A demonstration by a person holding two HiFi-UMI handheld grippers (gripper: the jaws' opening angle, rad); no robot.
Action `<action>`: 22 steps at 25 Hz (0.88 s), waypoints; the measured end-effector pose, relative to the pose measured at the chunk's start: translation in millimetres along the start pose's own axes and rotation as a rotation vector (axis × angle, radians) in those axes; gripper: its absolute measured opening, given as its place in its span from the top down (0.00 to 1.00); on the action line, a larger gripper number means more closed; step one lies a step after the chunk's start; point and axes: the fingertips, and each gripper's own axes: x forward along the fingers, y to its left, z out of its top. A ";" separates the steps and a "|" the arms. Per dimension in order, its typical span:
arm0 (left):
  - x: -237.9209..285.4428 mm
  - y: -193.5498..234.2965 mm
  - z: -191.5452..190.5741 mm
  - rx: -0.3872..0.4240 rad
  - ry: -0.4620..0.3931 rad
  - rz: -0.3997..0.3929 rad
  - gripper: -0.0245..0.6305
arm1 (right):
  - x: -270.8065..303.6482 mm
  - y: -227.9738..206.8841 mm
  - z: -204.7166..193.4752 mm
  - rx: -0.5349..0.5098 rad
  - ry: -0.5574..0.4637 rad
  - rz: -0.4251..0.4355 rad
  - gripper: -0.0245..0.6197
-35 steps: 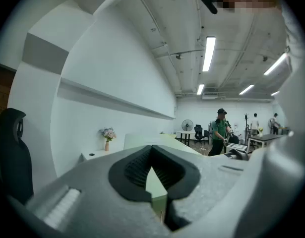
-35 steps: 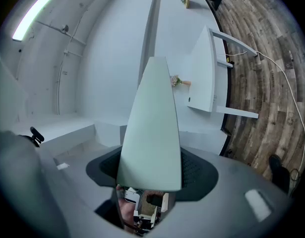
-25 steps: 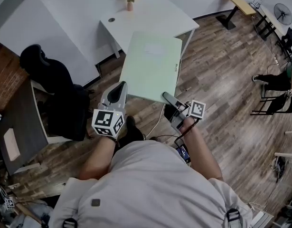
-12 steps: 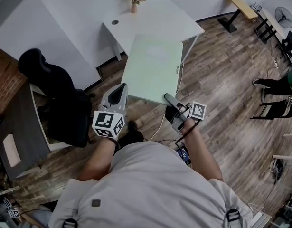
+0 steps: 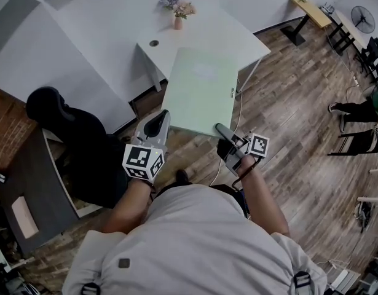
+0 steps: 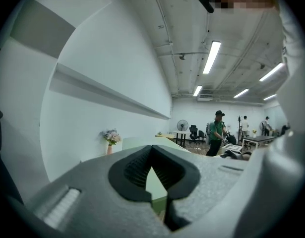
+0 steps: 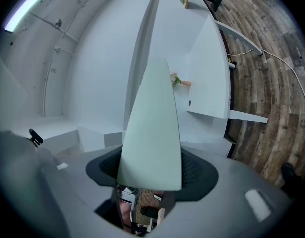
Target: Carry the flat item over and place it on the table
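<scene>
A person seen from above holds a pair of tongs in each hand. Between them they carry a flat pale green panel in the air in front of the person's body.

A white bench stands ahead of the person. The panel lies roughly level on the person's side of the bench, and in the head view its far end overlaps the bench's near edge. The panel's near end points back toward the person, away from the bench.

The left tongs grip the near left corner of the panel. In the left gripper view, a sliver of green shows in the narrow gap between the dark pads.

The right tongs grip the near right corner. In the right gripper view, the panel runs edge-on between the two pads toward the bench, with a pad against each face.

On the far side of the bench top stands a small vase of flowers. A black office chair stands left of the bench, nearer the person. A wooden floor spreads out to the right of the bench.
</scene>
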 end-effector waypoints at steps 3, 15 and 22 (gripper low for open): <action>5.2 15.9 1.4 0.001 0.003 -0.010 0.96 | 13.1 -4.7 3.4 0.002 -0.013 -0.010 0.50; 25.3 38.0 -1.0 -0.004 0.008 0.006 0.96 | 36.2 -19.3 26.3 0.014 -0.004 -0.008 0.50; 37.7 42.1 -3.0 -0.001 0.011 0.036 0.96 | 43.2 -26.0 45.2 0.019 0.019 0.004 0.50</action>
